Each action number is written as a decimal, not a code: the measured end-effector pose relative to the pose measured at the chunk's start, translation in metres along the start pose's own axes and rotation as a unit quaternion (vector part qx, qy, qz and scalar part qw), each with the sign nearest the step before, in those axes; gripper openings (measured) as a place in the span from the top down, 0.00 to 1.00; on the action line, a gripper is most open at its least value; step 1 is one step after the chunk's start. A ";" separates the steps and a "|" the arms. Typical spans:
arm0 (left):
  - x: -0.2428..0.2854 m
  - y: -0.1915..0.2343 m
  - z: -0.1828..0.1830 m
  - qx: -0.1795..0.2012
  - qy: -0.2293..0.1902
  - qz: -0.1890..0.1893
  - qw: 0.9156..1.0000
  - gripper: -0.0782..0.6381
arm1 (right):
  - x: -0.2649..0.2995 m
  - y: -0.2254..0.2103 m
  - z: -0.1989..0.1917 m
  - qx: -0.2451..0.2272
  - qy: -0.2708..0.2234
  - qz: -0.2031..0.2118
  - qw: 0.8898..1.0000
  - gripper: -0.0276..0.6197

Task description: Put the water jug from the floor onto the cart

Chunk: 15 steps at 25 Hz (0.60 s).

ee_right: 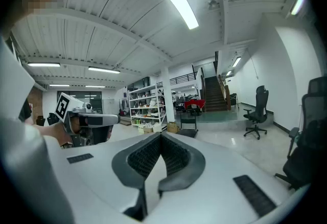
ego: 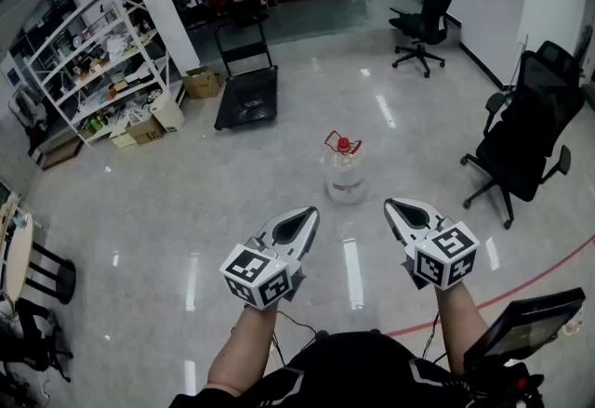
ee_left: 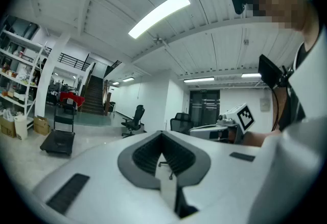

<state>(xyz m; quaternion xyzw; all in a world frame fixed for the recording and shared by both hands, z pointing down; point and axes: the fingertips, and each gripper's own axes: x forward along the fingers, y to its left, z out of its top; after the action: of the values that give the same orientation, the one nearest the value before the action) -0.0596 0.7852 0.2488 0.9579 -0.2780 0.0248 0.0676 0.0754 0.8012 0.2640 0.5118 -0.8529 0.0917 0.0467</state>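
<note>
Both my grippers are empty: the left gripper (ego: 299, 222) and the right gripper (ego: 406, 213) have their jaws pressed together with nothing between them, and I hold them side by side out in front. The water jug (ego: 345, 176) stands upright on the floor (ego: 186, 211) ahead of them, in line with the gap between the two. Its long axis is vertical, with a red cap and red carry handle on top, and neither hand is clearly nearer (the left tip perhaps a shade closer). The cart (ego: 247, 95), a low black platform with an upright push handle, sits beyond the jug and to the left, well apart from it. I judge the coming reach to be forward and down. I can read no brand or label on the clear jug; the only print is the square markers on the gripper cubes.
</note>
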 end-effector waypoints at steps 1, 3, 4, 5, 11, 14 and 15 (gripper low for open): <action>-0.001 -0.001 0.002 0.009 0.001 -0.002 1.000 0.90 | 0.000 0.000 0.000 -0.001 0.000 -0.003 1.000 0.95; -0.001 -0.003 0.005 0.022 0.001 -0.006 1.000 0.90 | 0.002 -0.001 0.000 -0.005 0.001 -0.007 1.000 0.95; 0.001 -0.002 0.005 0.025 0.001 -0.006 1.000 0.90 | 0.004 -0.002 0.000 -0.008 0.001 -0.007 1.000 0.95; 0.003 -0.001 0.005 0.026 0.000 -0.006 1.000 0.90 | 0.006 -0.004 0.000 -0.011 0.000 -0.007 1.000 0.95; 0.008 0.002 0.007 0.021 0.004 -0.007 1.000 0.90 | 0.013 -0.011 0.007 -0.022 -0.001 -0.014 1.000 0.95; 0.013 0.003 0.006 0.024 0.004 -0.008 1.000 0.90 | 0.014 -0.015 0.007 -0.022 -0.002 -0.017 1.000 0.95; 0.014 0.003 0.006 0.024 0.003 -0.007 1.000 0.90 | 0.014 -0.016 0.006 -0.023 -0.002 -0.017 1.000 0.95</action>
<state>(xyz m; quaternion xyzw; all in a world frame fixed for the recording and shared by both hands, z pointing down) -0.0495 0.7740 0.2445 0.9611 -0.2704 0.0338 0.0456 0.0832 0.7801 0.2619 0.5255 -0.8459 0.0705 0.0580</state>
